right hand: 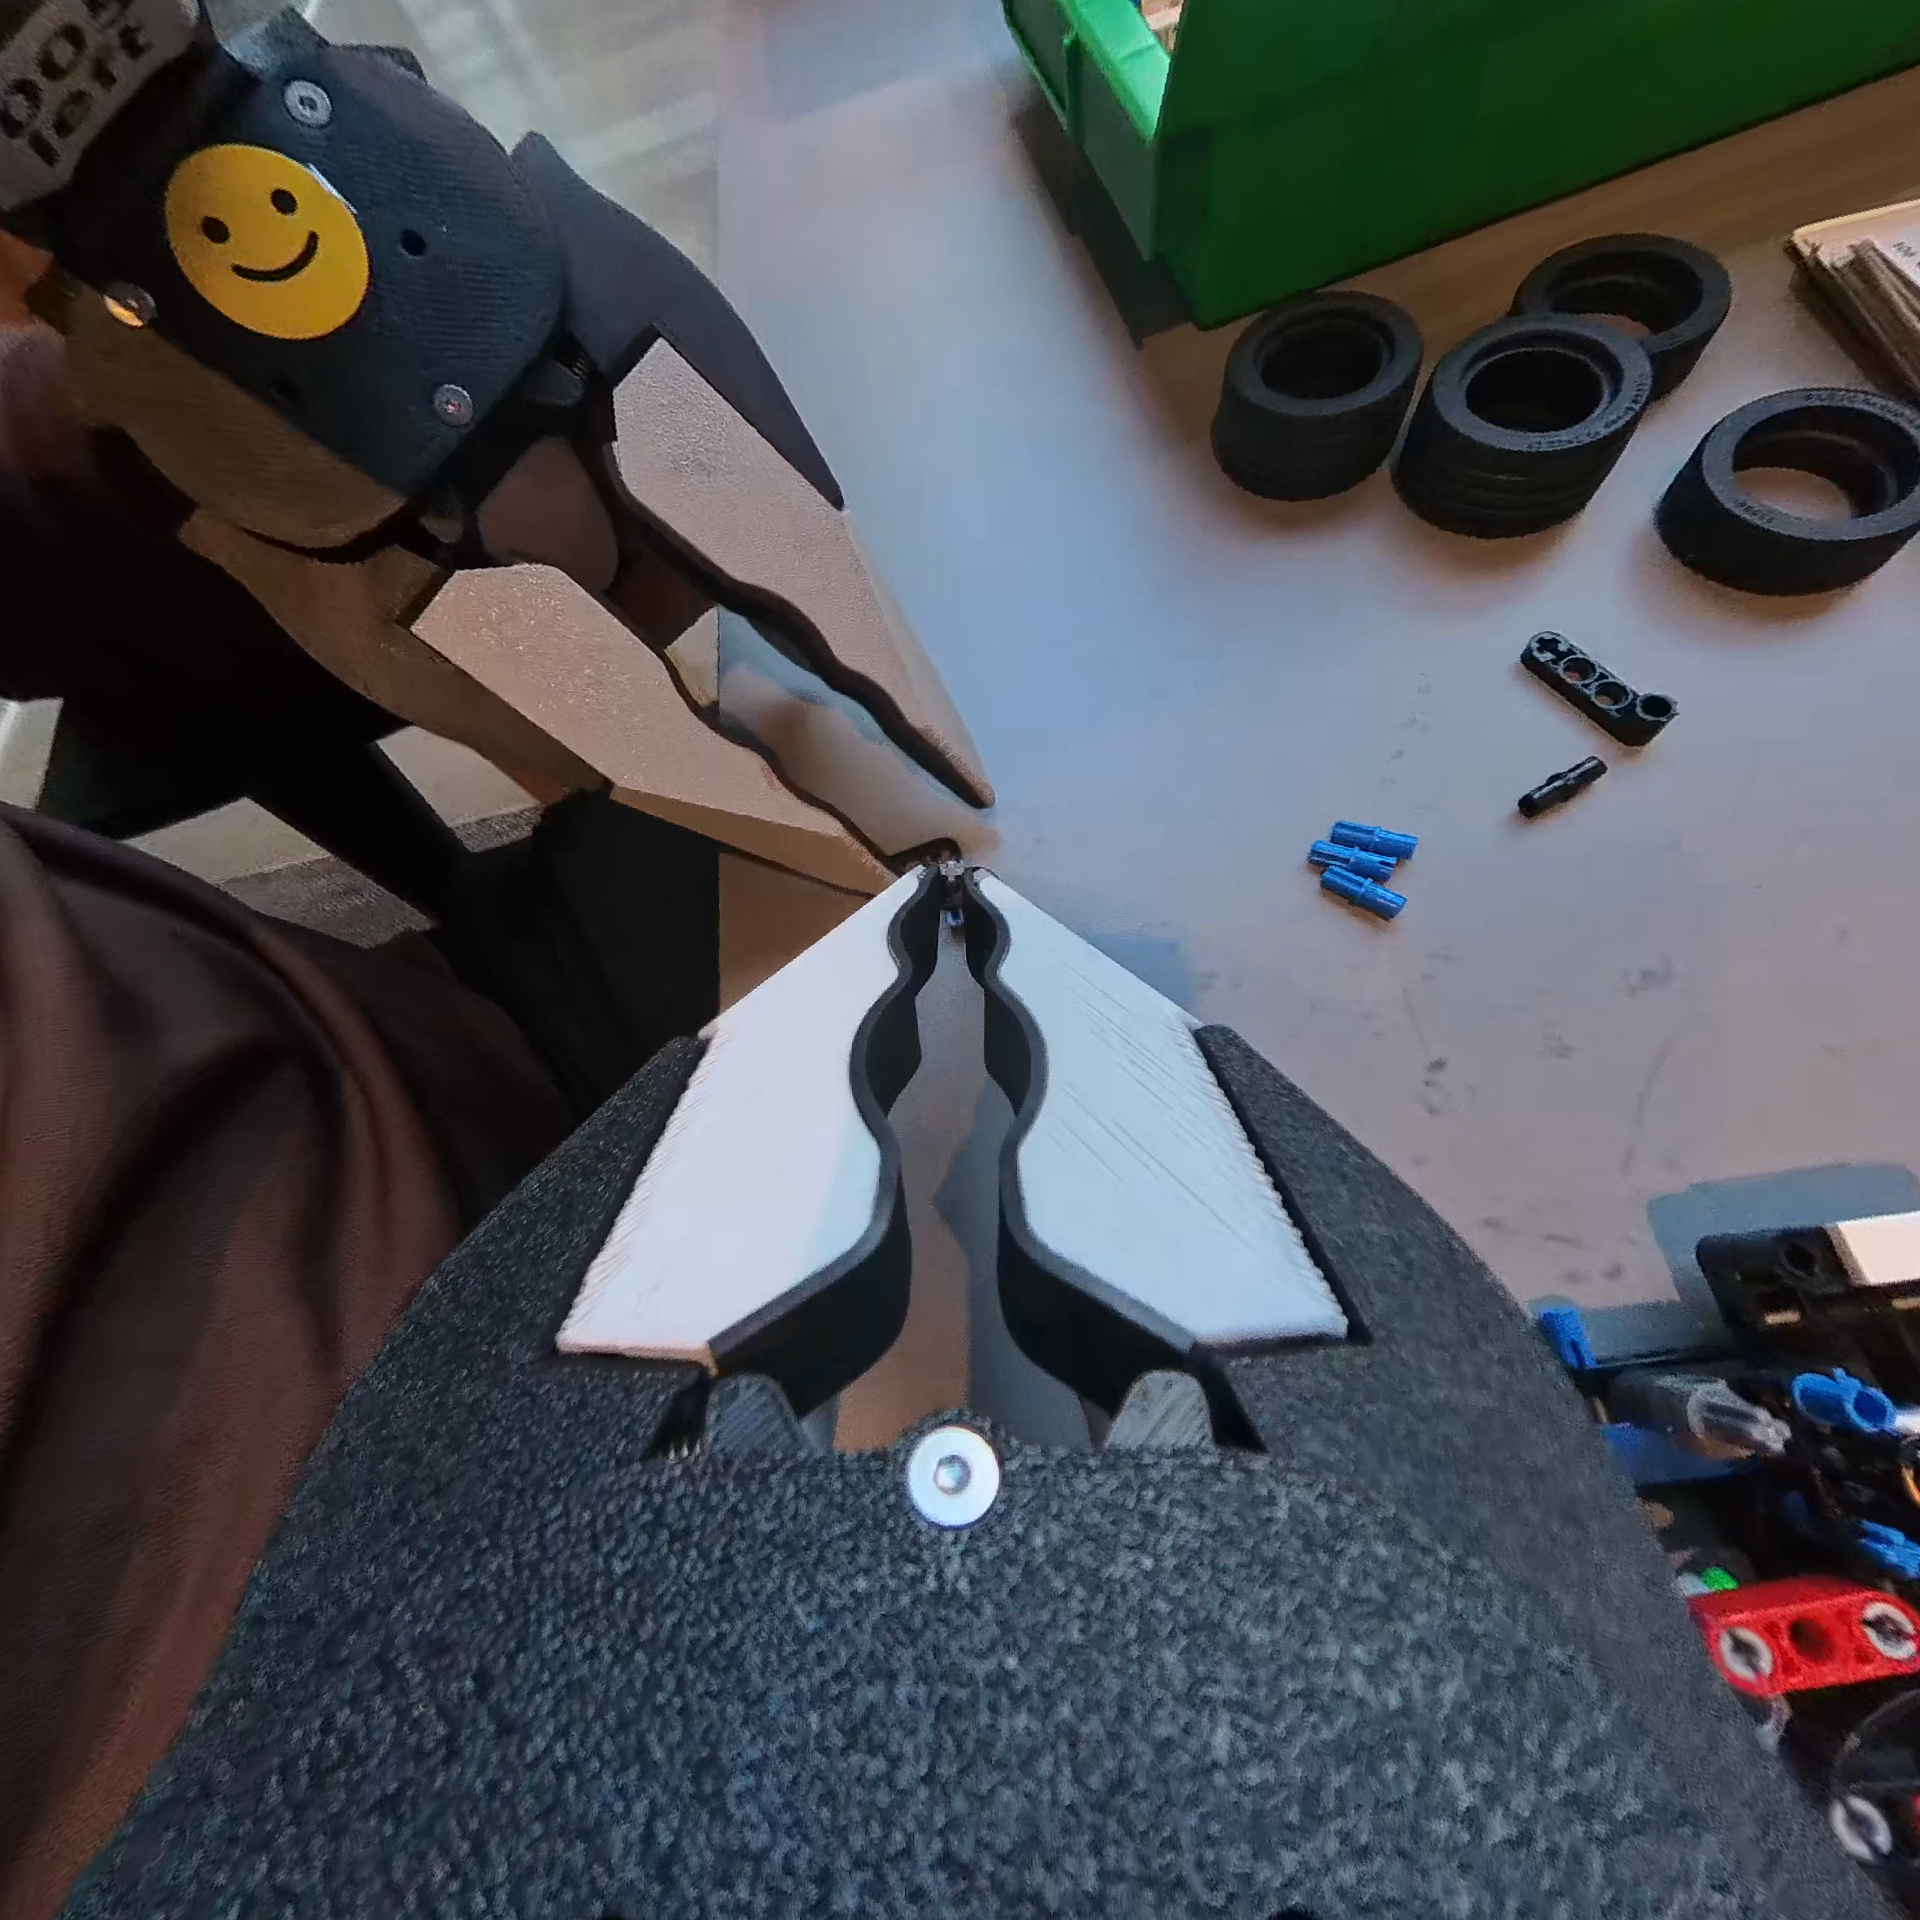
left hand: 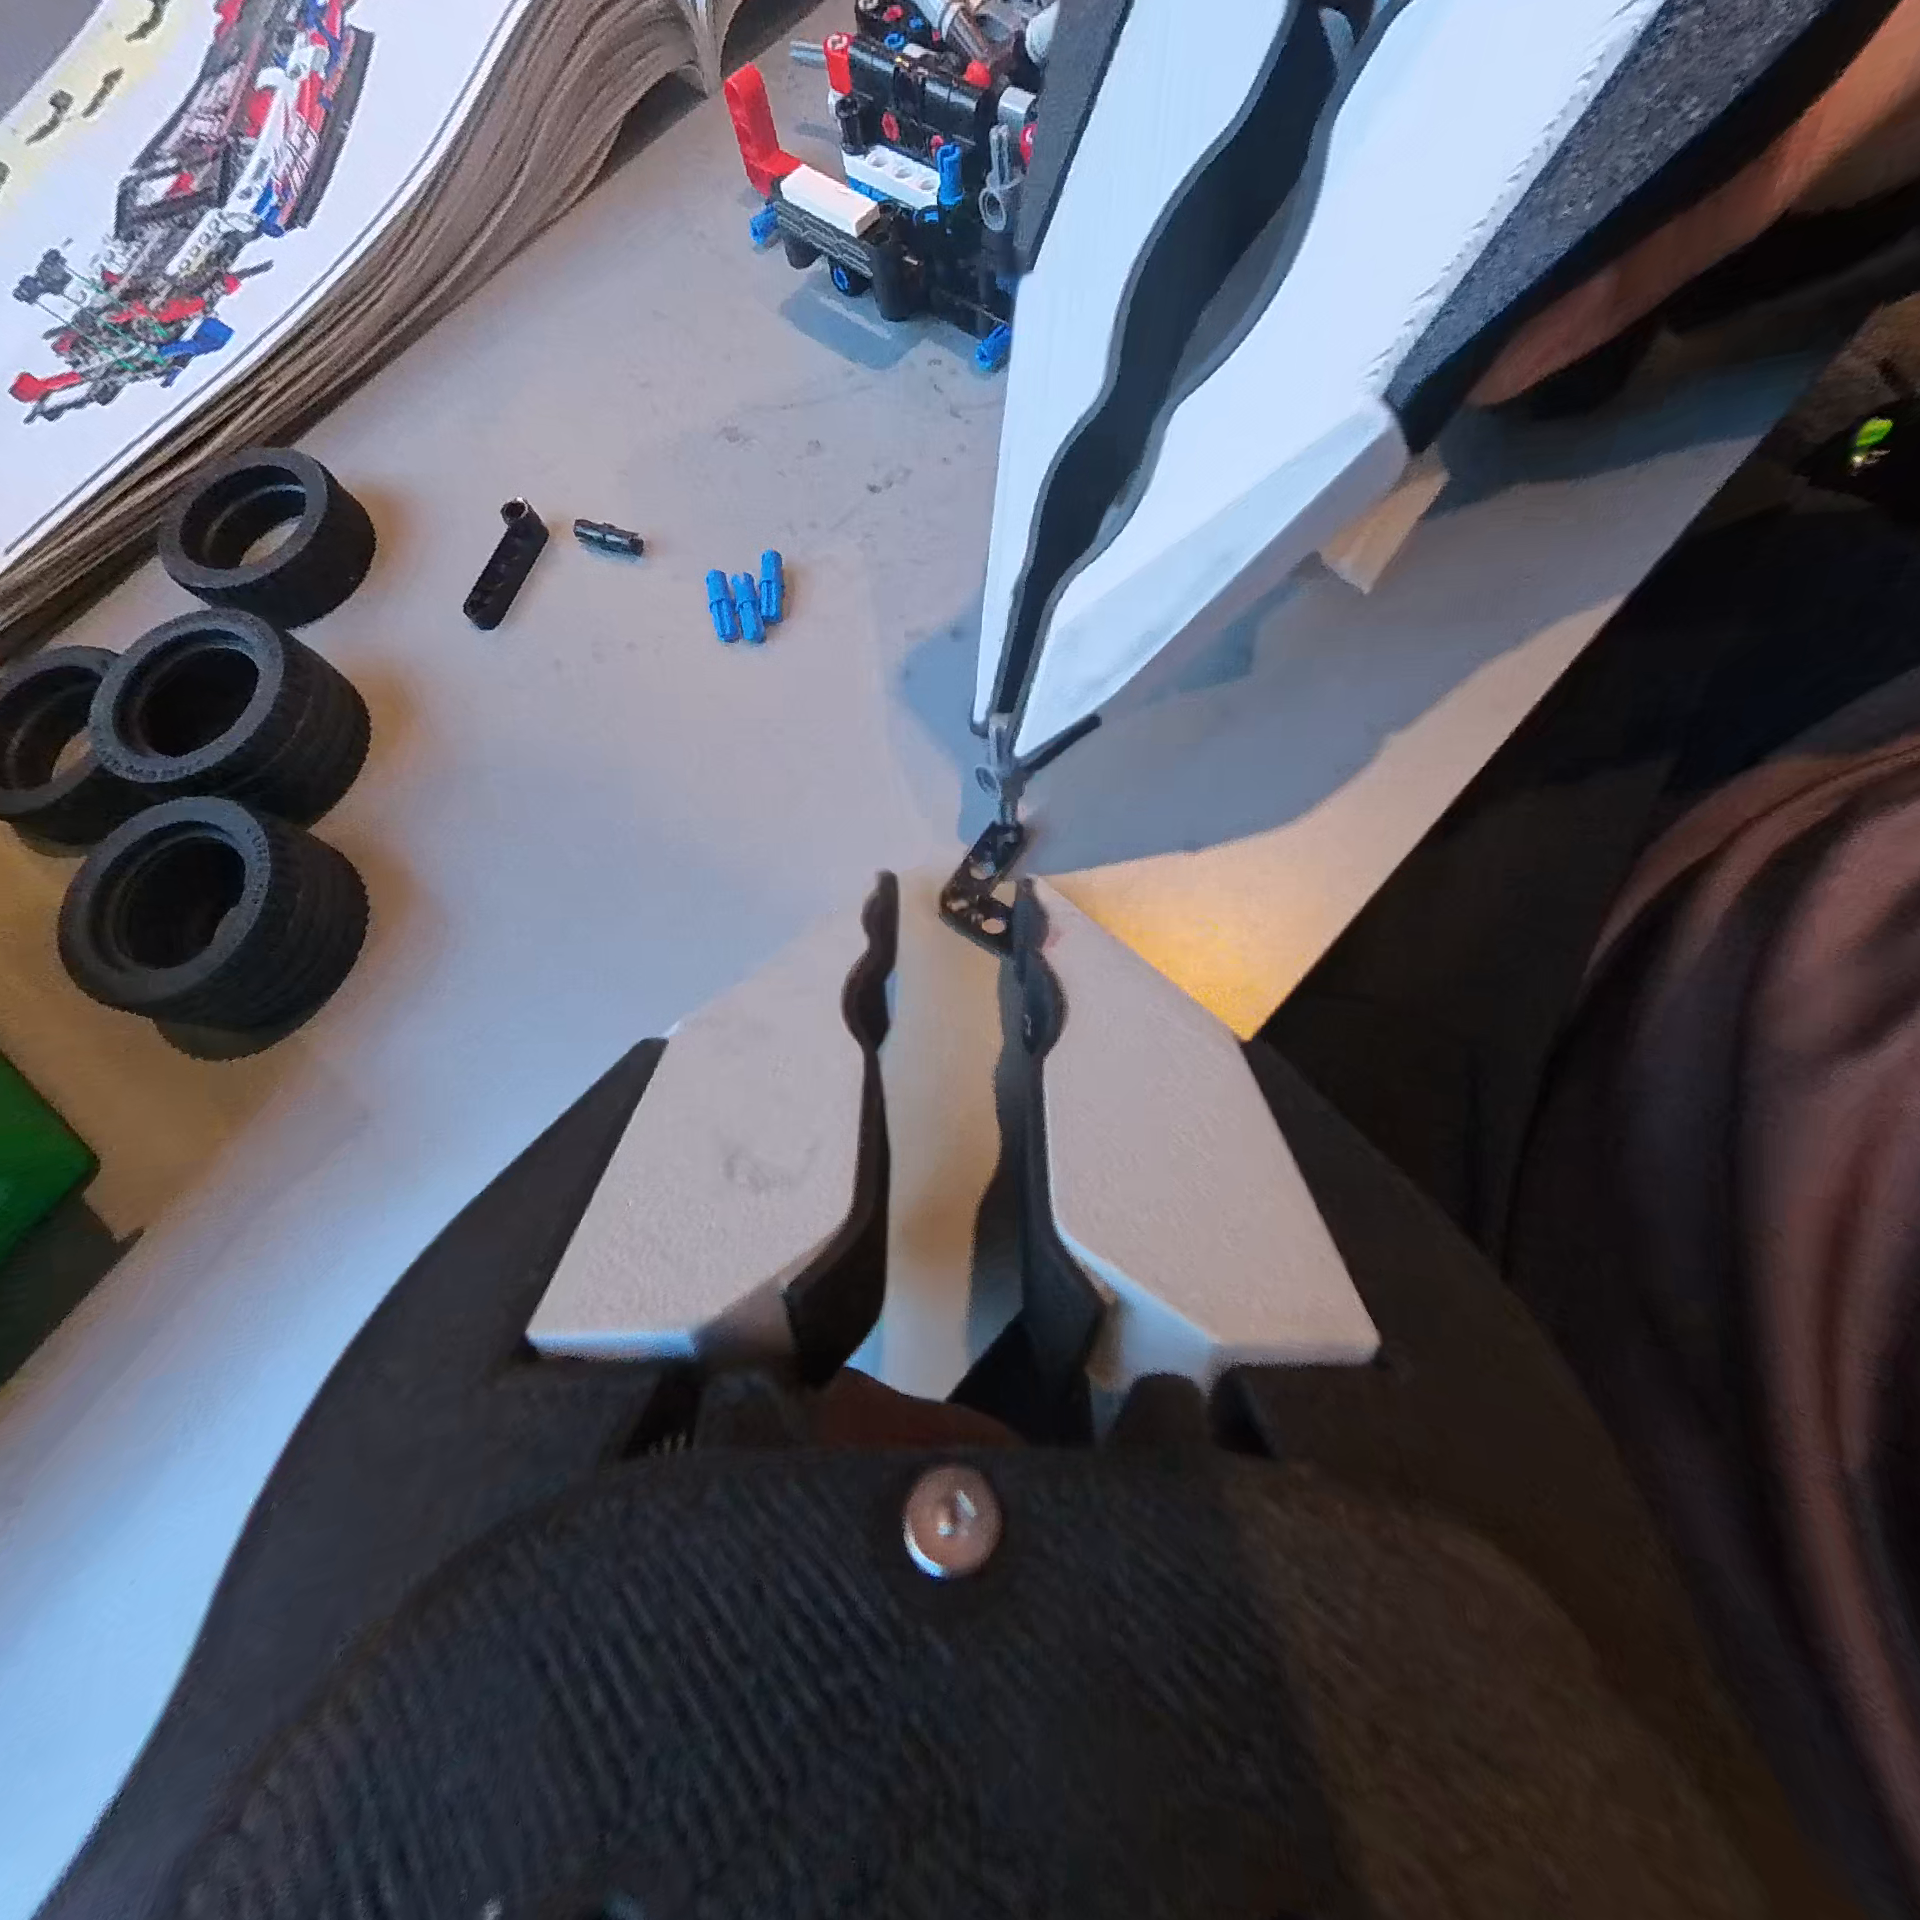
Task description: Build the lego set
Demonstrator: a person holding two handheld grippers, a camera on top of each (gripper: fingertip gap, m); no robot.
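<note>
Near the tabletop's (left hand: 623,831) front edge, a small black angled beam (left hand: 982,891) is being steadied against one finger of the left gripper (left hand: 951,899), whose jaws are being kept slightly parted. A thin grey pin (left hand: 1000,764) is being pinched between the right gripper's (right hand: 948,883) tips and lined up with the beam. The step judged in hand is pin insertion; a straight push along the hole's axis is called for next. The partial model (left hand: 914,197) is being left at the far edge.
</note>
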